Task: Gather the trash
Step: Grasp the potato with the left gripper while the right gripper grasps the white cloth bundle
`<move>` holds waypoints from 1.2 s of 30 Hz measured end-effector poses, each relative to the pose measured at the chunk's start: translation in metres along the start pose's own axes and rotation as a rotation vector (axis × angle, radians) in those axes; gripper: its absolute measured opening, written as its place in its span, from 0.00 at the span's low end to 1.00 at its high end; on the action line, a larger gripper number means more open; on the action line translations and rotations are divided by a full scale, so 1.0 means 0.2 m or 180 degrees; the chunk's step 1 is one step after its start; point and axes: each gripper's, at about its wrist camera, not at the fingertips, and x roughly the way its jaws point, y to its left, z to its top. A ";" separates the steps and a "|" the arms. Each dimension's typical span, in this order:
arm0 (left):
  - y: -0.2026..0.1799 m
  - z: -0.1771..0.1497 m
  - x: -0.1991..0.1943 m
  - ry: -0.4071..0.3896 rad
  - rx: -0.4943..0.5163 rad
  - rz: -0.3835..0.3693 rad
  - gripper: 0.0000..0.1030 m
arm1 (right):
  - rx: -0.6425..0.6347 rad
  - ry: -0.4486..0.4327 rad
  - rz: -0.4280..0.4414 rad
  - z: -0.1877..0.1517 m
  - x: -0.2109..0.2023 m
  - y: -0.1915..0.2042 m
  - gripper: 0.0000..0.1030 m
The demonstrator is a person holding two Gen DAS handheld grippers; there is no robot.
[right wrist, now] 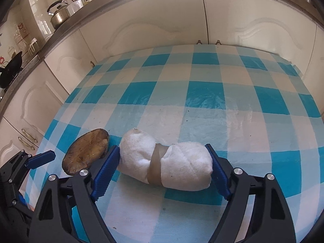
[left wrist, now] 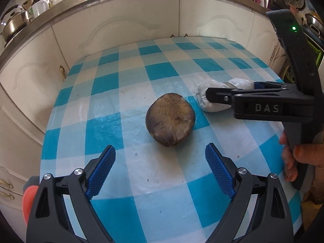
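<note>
A brown, flat, rounded piece of peel or rind lies on the blue-and-white checked tablecloth. My left gripper is open just in front of it, not touching. A white rolled tissue bundle with a tan band lies to the right of the brown piece. My right gripper is open around the bundle, its blue pads at both ends, with the bundle resting on the cloth. In the left wrist view the right gripper reaches over the bundle from the right.
White cabinet doors stand right behind the table. A counter above holds pots, kettles and cups. The left gripper's finger shows at the left edge of the right wrist view. The table edge drops off on the left.
</note>
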 end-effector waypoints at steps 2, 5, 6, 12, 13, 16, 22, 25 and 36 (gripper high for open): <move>0.00 0.03 0.03 0.0008 -0.0014 -0.0030 0.88 | 0.0066 -0.0029 0.0027 0.00 -0.01 -0.03 0.78; 0.01 0.06 0.08 0.0068 -0.0062 -0.0125 0.88 | 0.0218 -0.0075 0.0144 0.00 -0.03 -0.09 0.77; 0.01 0.07 0.09 0.0078 -0.0078 -0.0122 0.88 | 0.0270 -0.0091 0.0192 0.01 -0.03 -0.10 0.76; 0.05 0.14 0.16 0.0085 -0.0231 -0.0205 0.88 | 0.0544 -0.0163 0.0431 0.01 -0.05 -0.19 0.76; 0.05 0.14 0.17 0.0095 -0.0258 -0.0228 0.87 | 0.0559 -0.0166 0.0449 0.01 -0.05 -0.19 0.76; 0.05 0.15 0.18 0.0099 -0.0276 -0.0228 0.81 | 0.0586 -0.0177 0.0471 0.01 -0.06 -0.19 0.76; 0.04 0.17 0.18 0.0065 -0.0281 -0.0239 0.72 | 0.0580 -0.0178 0.0468 0.01 -0.05 -0.19 0.76; 0.03 0.17 0.18 0.0046 -0.0285 -0.0262 0.64 | 0.0580 -0.0179 0.0467 0.01 -0.05 -0.19 0.76; 0.07 0.16 0.17 -0.0004 -0.0508 -0.0243 0.55 | 0.0589 -0.0183 0.0485 0.01 -0.05 -0.20 0.76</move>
